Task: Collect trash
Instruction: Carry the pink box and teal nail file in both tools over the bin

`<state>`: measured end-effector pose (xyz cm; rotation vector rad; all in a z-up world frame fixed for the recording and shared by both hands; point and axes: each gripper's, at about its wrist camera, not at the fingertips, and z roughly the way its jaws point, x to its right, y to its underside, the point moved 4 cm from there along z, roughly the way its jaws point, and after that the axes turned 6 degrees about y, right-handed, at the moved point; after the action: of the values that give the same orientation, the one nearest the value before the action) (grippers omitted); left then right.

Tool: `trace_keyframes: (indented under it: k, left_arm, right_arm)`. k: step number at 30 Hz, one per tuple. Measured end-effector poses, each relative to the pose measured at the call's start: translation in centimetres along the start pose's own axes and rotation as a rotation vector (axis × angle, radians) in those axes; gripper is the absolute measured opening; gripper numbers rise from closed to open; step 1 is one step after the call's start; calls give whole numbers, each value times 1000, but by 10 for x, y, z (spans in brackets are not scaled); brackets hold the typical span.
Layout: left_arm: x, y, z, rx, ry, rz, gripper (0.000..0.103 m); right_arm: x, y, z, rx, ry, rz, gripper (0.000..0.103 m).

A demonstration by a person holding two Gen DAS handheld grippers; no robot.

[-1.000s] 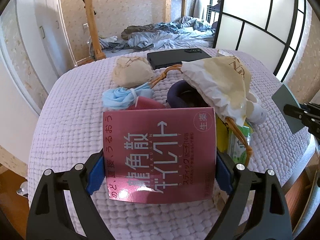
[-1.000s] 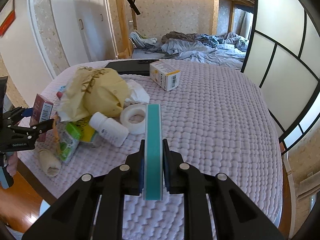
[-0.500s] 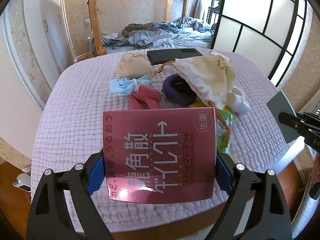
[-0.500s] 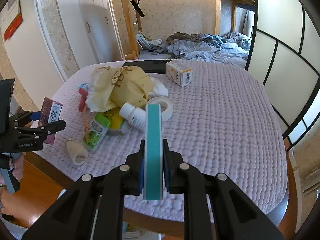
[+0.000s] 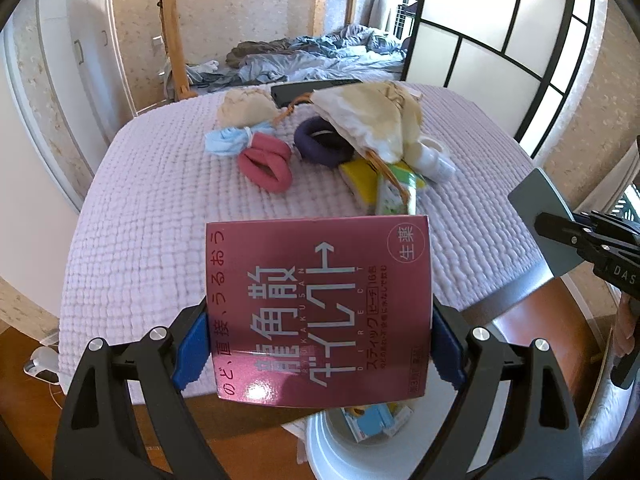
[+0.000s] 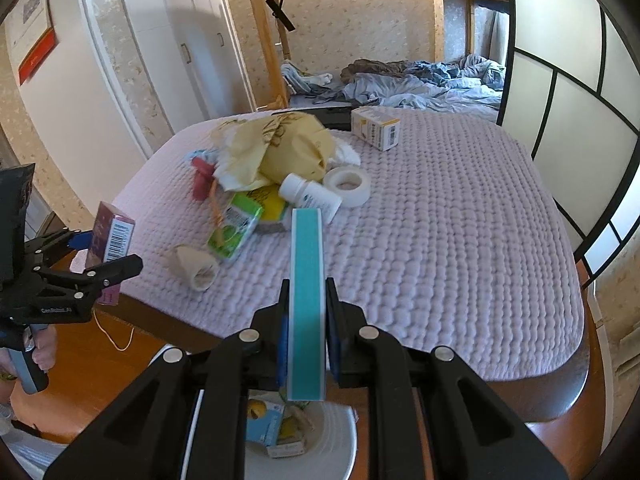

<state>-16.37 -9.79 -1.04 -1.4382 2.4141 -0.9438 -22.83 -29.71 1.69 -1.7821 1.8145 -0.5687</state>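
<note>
My left gripper [image 5: 318, 350] is shut on a wide dark-pink medicine box [image 5: 318, 304] with white Japanese print, its blue pads pressing both sides; the same box [image 6: 112, 240] shows at the left of the right wrist view. My right gripper [image 6: 306, 320] is shut on a thin flat teal-edged box [image 6: 306, 300], seen edge-on. Both held boxes hang past the near table edge, above a white bin [image 5: 344, 452] [image 6: 340, 440] on the floor that holds small packets. More trash lies on the table: a crumpled yellow paper bag [image 6: 280, 148], a white pill bottle [image 6: 310, 196], a green packet [image 6: 234, 232].
The table wears a quilted lilac cover [image 6: 440, 240]. On it also lie a tape roll [image 6: 346, 184], a small white carton [image 6: 374, 128], pink [image 5: 266, 162] and purple [image 5: 322, 146] fabric rings, a blue mask [image 5: 226, 142], a dark flat device [image 5: 308, 90]. A bunk bed stands behind.
Both grippers have drawn back from the table with their boxes still held. The table edge, wooden floor and white bin have come into view beneath them.
</note>
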Motion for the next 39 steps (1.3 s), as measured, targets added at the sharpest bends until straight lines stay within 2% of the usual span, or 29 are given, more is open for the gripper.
trace_keyframes:
  k: [27,39]
  left_arm:
    - [47,55,-6,-113,121,111,90]
    - [53,73,4,-165,138,143,90]
  right_arm:
    - [-44,73,-17,-142,-27,-7,16]
    - [-53,91,-10,-194,-38,-10,16]
